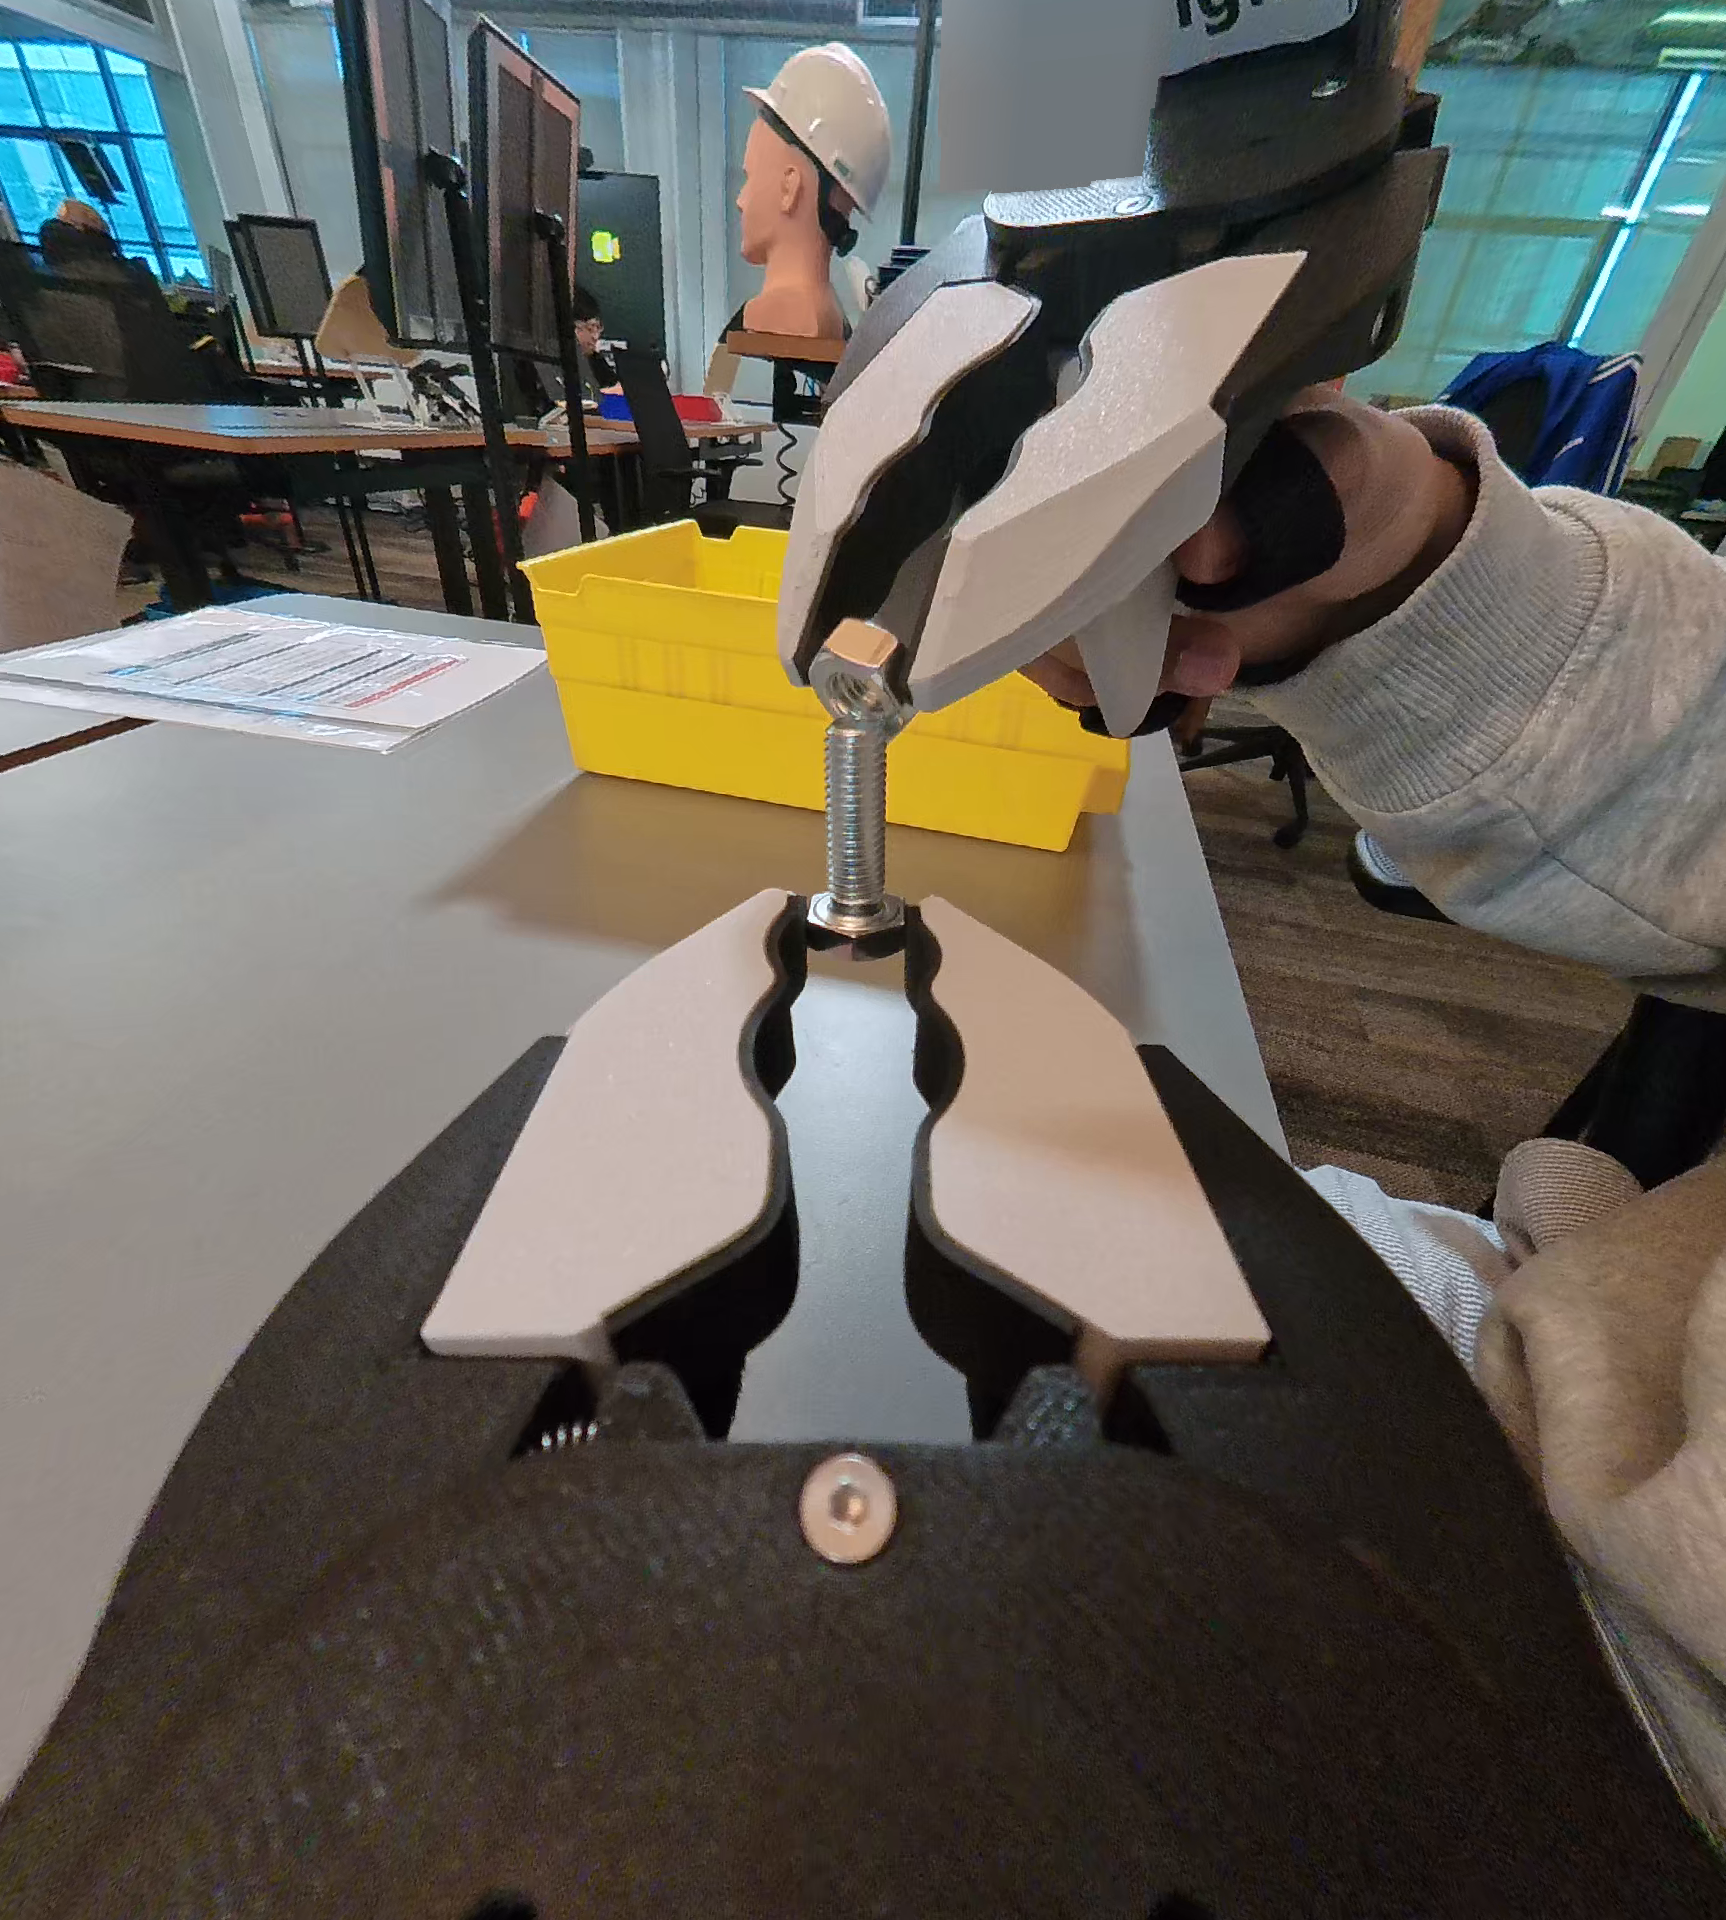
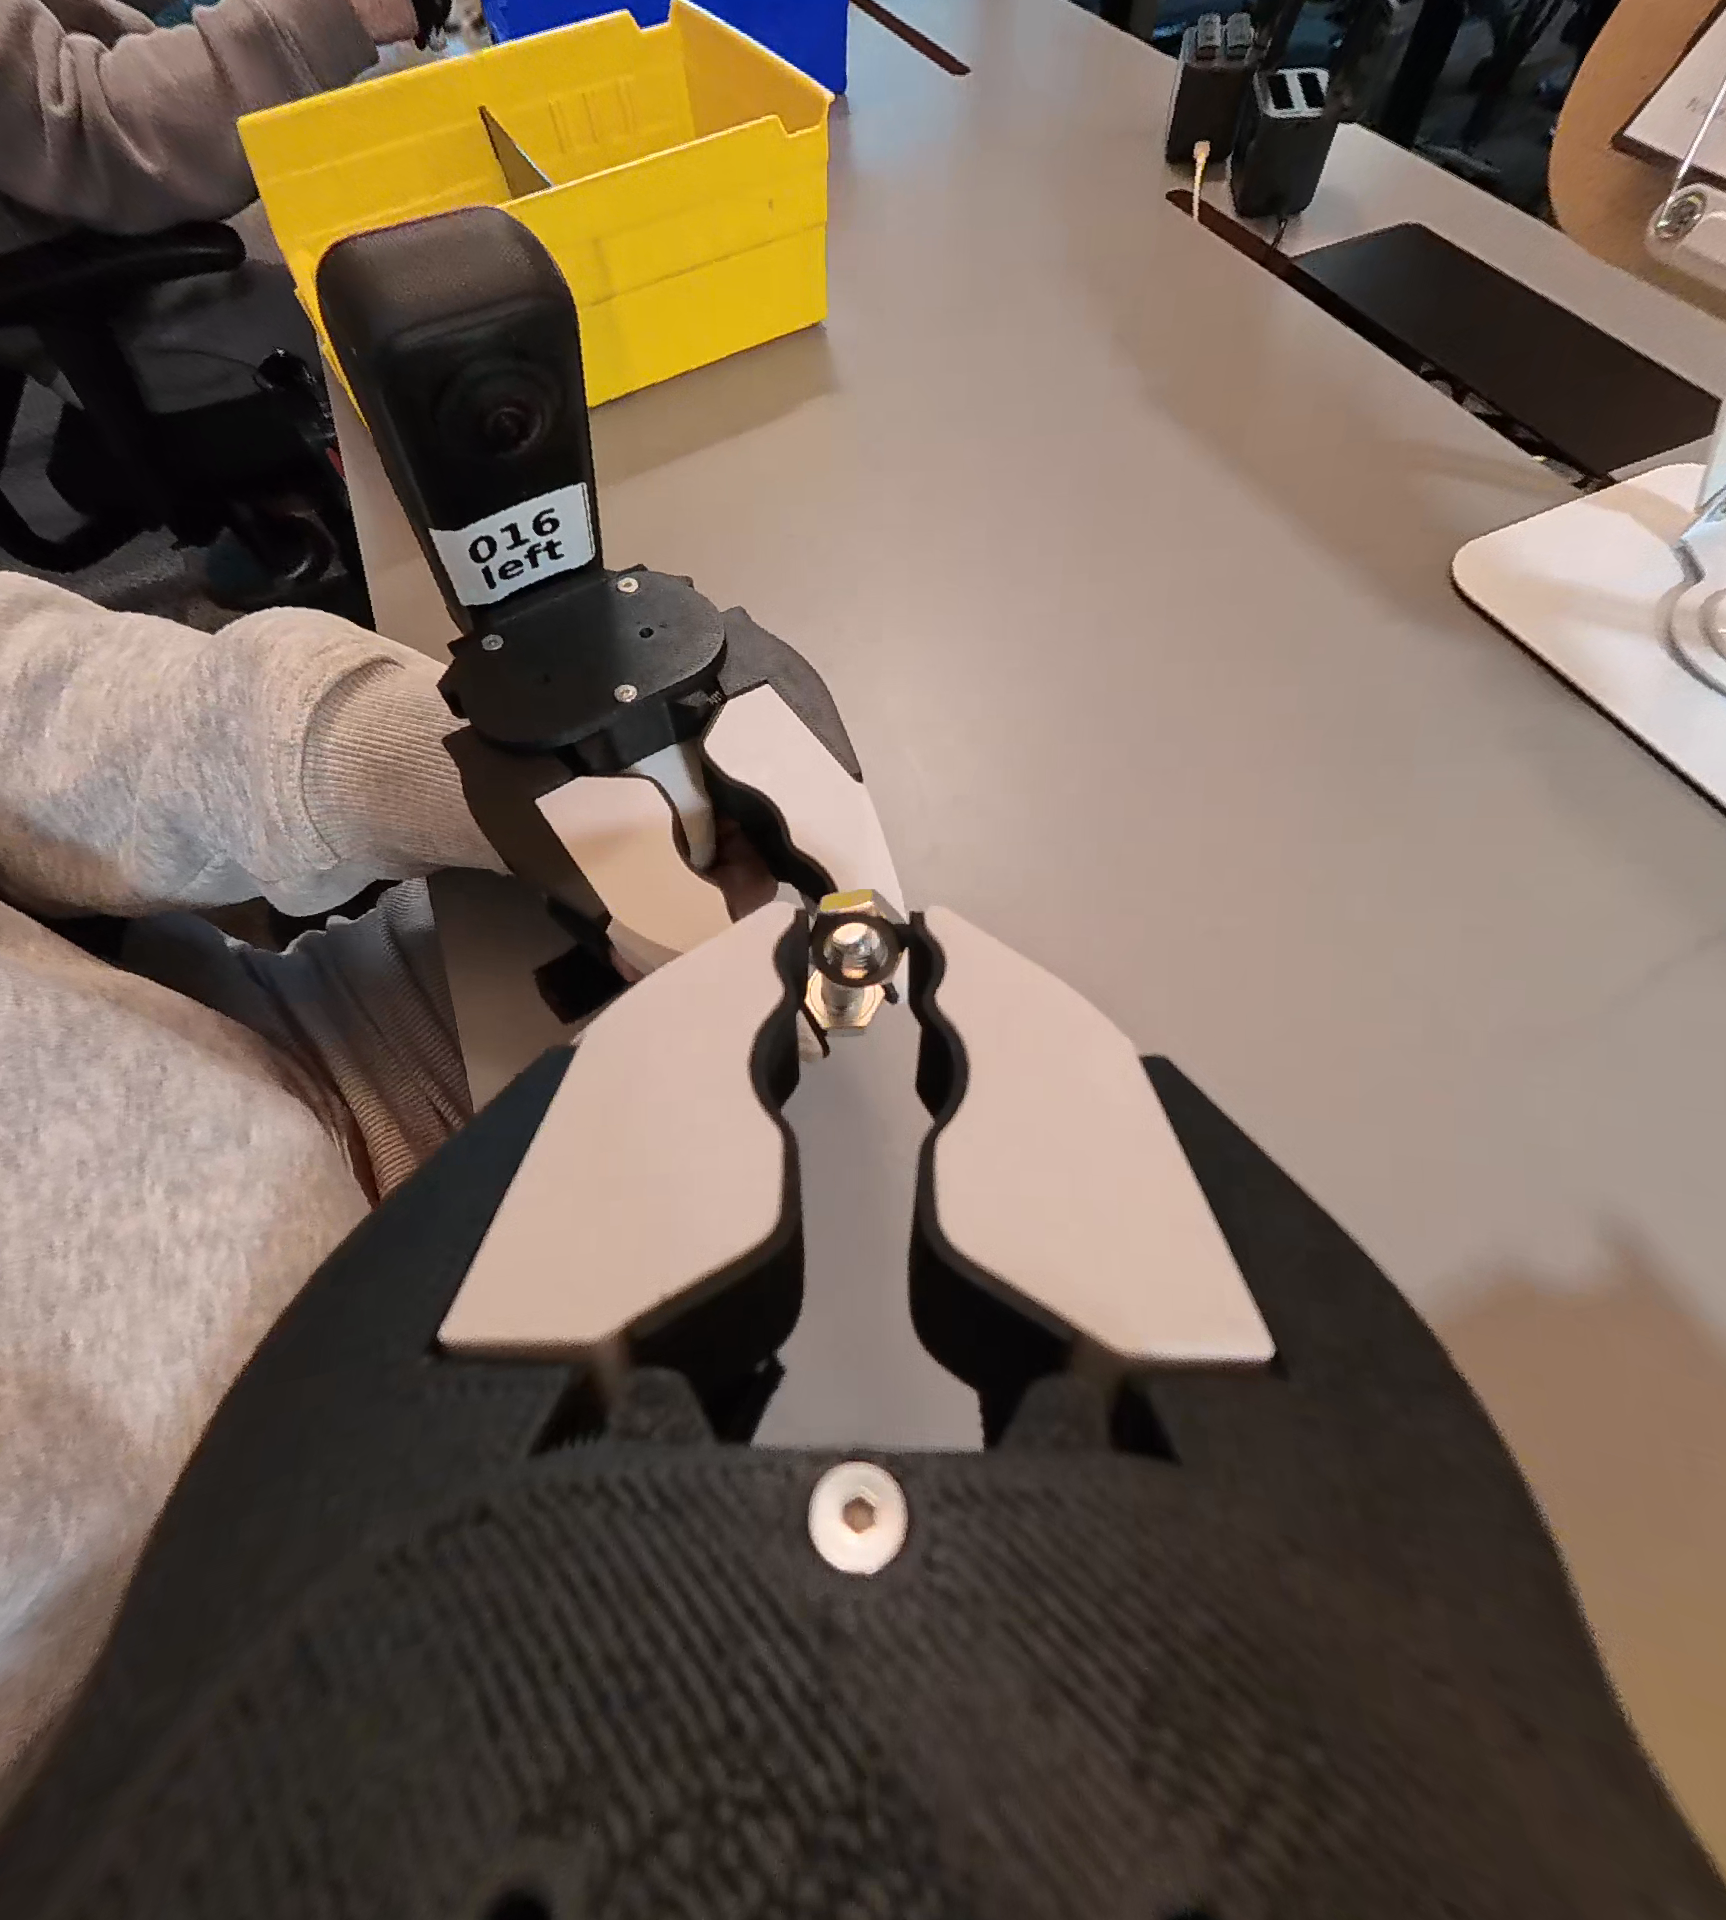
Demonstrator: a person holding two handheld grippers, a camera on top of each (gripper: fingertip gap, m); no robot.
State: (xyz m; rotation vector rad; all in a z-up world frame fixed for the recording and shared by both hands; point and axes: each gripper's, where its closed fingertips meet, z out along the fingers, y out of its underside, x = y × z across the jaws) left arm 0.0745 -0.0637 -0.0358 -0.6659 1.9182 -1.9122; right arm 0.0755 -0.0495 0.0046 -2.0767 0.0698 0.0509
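Observation:
A silver bolt (image 1: 851, 810) stands upright above the grey table (image 1: 215, 987). My left gripper (image 1: 854, 923) is shut on the bolt's hex head at the bottom. My right gripper (image 1: 857, 670) comes down from the upper right and is shut on a silver hex nut (image 1: 857, 665) sitting at the top end of the thread. In the right wrist view my right gripper (image 2: 854, 945) grips the nut (image 2: 854, 948), with the bolt seen end-on through it and the bolt head (image 2: 841, 1016) just below. The left gripper's fingers (image 2: 807, 790) reach in from the left.
A yellow bin (image 1: 786, 727) with a divider stands behind the grippers and shows in the right wrist view (image 2: 693, 239). Papers (image 1: 246, 665) lie at the far left. A white stand base (image 2: 1617, 623) and black devices (image 2: 1254, 125) sit to the right. The table edge (image 1: 1212, 883) runs close on the right. There is about 4 cm between the tips of the two grippers. The white stand base (image 2: 1617, 623) is about equally far from each gripper, around 40 cm.

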